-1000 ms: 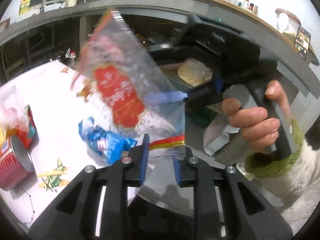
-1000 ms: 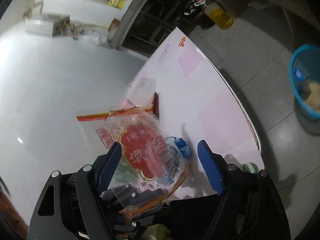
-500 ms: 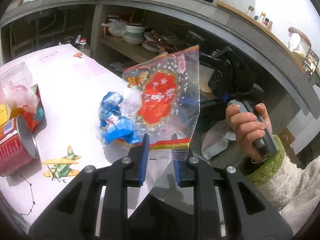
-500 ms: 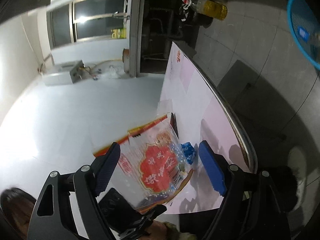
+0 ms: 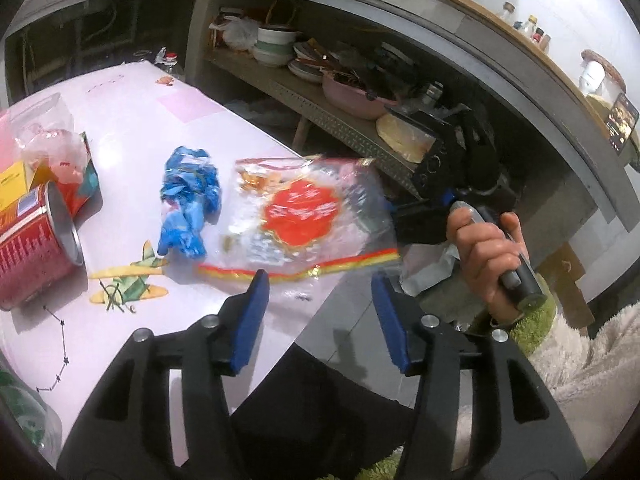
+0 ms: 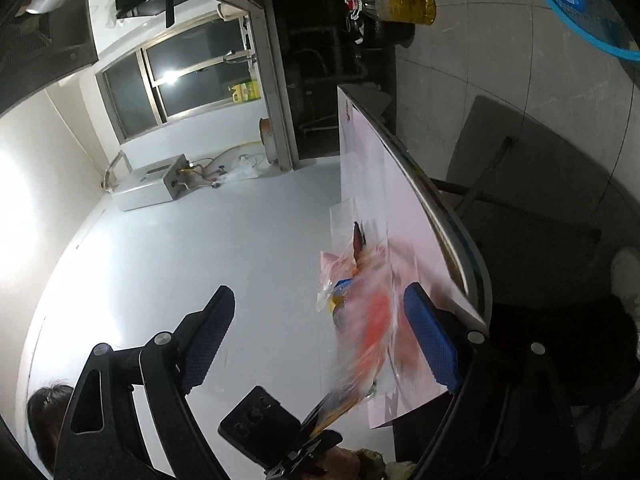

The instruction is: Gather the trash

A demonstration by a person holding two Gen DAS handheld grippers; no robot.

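Just ahead of the left gripper (image 5: 318, 294), at about twelve o'clock from its blue pads, the clear snack bag (image 5: 304, 220) with the red label hangs over the near edge of the pink table (image 5: 132, 128), blurred. Its long axis runs from nine to three o'clock, with the red-and-yellow sealed strip nearest the pads. The left jaws have just been opening; they stand apart now with nothing between them and the pads off the strip, so I judge the bag released or slipping free. At the bag's three o'clock end sits the right gripper (image 5: 424, 216), gripped by a hand (image 5: 486, 248). In its own view, the right gripper (image 6: 320, 340) has been spreading too; its jaws stand wide, with the bag (image 6: 372, 316) smeared between them, closer to the right-hand pad, and no pad visibly pressing it. Beyond the bag, at its nine o'clock, lie a crumpled blue wrapper (image 5: 188, 208) and a red can (image 5: 36, 248) on its side.
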